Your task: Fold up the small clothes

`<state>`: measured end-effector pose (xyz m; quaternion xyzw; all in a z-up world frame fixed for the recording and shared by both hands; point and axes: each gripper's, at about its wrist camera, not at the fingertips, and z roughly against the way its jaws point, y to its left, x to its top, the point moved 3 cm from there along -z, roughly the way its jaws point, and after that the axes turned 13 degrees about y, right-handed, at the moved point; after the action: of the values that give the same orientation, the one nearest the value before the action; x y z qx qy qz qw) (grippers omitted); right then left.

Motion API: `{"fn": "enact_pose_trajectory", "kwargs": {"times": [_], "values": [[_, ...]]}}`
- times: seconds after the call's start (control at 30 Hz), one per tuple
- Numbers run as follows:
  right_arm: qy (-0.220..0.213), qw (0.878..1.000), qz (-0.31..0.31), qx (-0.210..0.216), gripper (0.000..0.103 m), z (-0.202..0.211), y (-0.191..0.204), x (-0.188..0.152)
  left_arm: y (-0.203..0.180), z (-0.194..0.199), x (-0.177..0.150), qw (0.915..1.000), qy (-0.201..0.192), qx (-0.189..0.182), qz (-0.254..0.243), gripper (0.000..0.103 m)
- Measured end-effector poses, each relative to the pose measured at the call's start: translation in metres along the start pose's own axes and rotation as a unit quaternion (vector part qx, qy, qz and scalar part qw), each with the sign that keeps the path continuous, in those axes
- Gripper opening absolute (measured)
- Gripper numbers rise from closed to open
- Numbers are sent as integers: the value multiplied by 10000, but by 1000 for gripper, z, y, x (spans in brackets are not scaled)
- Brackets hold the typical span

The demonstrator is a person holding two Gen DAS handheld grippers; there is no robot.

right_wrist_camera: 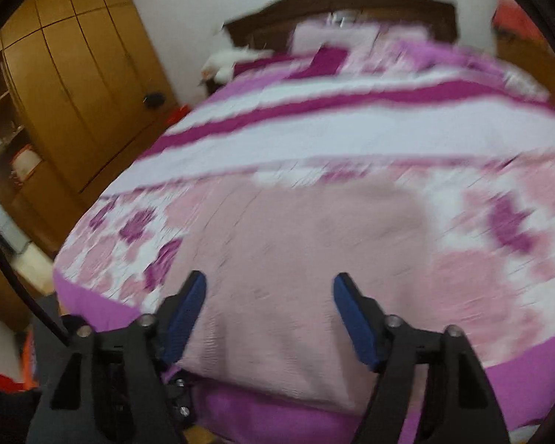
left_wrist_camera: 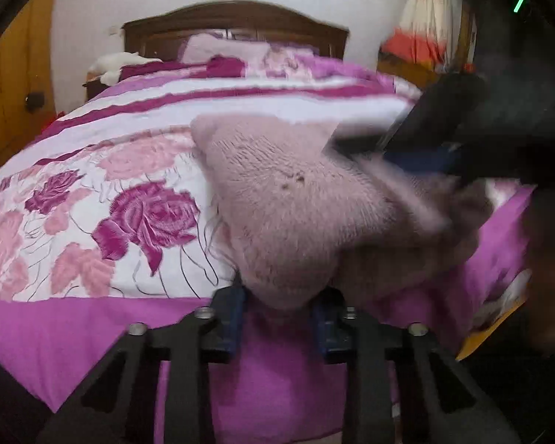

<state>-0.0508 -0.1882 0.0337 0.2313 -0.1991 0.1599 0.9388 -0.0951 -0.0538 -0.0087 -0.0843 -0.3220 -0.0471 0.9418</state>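
Two hand-held grippers work one pink knit (left_wrist_camera: 299,214) at the foot of the bed (left_wrist_camera: 92,333). The left hand-held gripper (left_wrist_camera: 283,318) is clamped on a bunched corner of it, lifted off the bedspread, while the right hand-held gripper (right_wrist_camera: 270,318) stands with jaws apart over the flat part of the knit (right_wrist_camera: 296,259), gripping nothing. In the left view the right gripper (left_wrist_camera: 425,148) sits blurred close by the raised cloth. The fuzzy knit could slip from a shallow pinch, or the fold could land skewed if the free side drags. Near the bed edge it could slide off. Pillow (left_wrist_camera: 218,50), headboard (left_wrist_camera: 236,22) and wardrobe (right_wrist_camera: 77,85) stand well clear; nothing blocks the fold.
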Motion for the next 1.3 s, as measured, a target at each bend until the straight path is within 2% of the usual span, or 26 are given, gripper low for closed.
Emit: {"fn": "enact_pose_trajectory", "kwargs": {"times": [0.03, 0.1, 0.2, 0.27, 0.33, 0.4, 0.47, 0.5, 0.53, 0.6, 0.67, 0.73, 0.77, 0.8, 0.83, 0.87, 0.9, 0.93, 0.97, 1.0, 1.03, 1.07, 1.1, 1.17, 1.23, 1.3], "values": [[61, 10000, -11, 46, 58, -9, 1, -1, 4, 5, -2, 9999, -29, 31, 101, 0], [35, 9999, 75, -74, 56, -21, 4, -5, 19, 6, -9, 9982, 198, -290, 479, 0], [123, 9981, 271, -538, 46, -30, 8, -13, 48, -3, -22, 9856, 658, -899, 1274, 0], [65, 9953, 549, -791, 46, -38, 15, -22, 60, -12, -29, 9754, 1006, -1174, 1569, 0], [-30, 9896, 783, -1208, 46, -44, 26, -35, 68, -14, -35, 9669, 1321, -1382, 1689, 0], [12, 9848, 885, -1496, 46, -46, 32, -37, 68, -6, -37, 9656, 1515, -1410, 1575, 0], [136, 9854, 828, -1479, 47, -39, 30, -30, 76, 12, -35, 9652, 1374, -1580, 1567, 0], [201, 9885, 742, -1305, 50, -30, 26, -26, 80, 26, -31, 9661, 1166, -1682, 1576, 0], [222, 9938, 575, -921, 54, -15, 18, -20, 85, 37, -24, 9677, 945, -1721, 1580, 0], [-159, 9991, 237, -302, 80, 20, -5, -10, 95, 56, -1, 9718, 497, -1703, 1551, 26], [-850, 9960, -231, -119, 103, 61, -50, 7, 102, 54, 30, 9672, 372, -1963, 1568, 39], [-923, 9928, -768, 0, 103, 69, -97, 27, 110, 26, 63, 9574, 677, -2318, 1581, 40], [-861, 9913, -985, 166, 103, 65, -113, 34, 110, 7, 76, 9555, 921, -2337, 1550, 40], [-723, 9869, -1315, 591, 103, 54, -136, 44, 111, -11, 86, 9571, 1174, -2163, 1529, 40], [-390, 9737, -1772, 1379, 103, 28, -163, 53, 111, -37, 98, 9617, 1465, -1804, 1456, 40], [-150, 9639, -1993, 1757, 103, 11, -173, 56, 109, -56, 105, 9614, 1635, -1720, 1393, 40], [387, 9437, -2380, 2263, 103, -23, -186, 59, 107, -70, 109, 9565, 1810, -1845, 1352, 40], [684, 9408, -2456, 2234, 101, -44, -188, 58, 104, -85, 113, 9483, 1979, -2036, 1415, 40], [708, 9489, -2337, 2001, 94, -49, -183, 57, 103, -89, 116, 9476, 1930, -2064, 1490, 35], [726, 9685, -1760, 1607, 76, -48, -164, 61, 103, -89, 120, 9502, 1772, -2042, 1546, 10], [871, 9748, -1391, 1511, 61, -49, -150, 61, 101, -87, 123, 9522, 1645, -2042, 1568, 0], [1015, 9767, -1076, 1553, 37, -50, -134, 60, 96, -84, 124, 9554, 1508, -2044, 1505, 0], [1012, 9782, -938, 1552, 36, -50, -128, 60, 92, -78, 126, 9621, 1347, -1958, 1341, 0], [799, 9884, -562, 1164, 33, -42, -118, 62, 81, -64, 134, 9793, 1046, -1544, 789, 0], [617, 9914, -554, 1008, 31, -31, -117, 63, 78, -50, 138, 9841, 853, -1418, 638, 0], [406, 9940, -492, 886, 31, -20, -115, 64, 81, -42, 149, 9836, 796, -1450, 716, 0]]}}
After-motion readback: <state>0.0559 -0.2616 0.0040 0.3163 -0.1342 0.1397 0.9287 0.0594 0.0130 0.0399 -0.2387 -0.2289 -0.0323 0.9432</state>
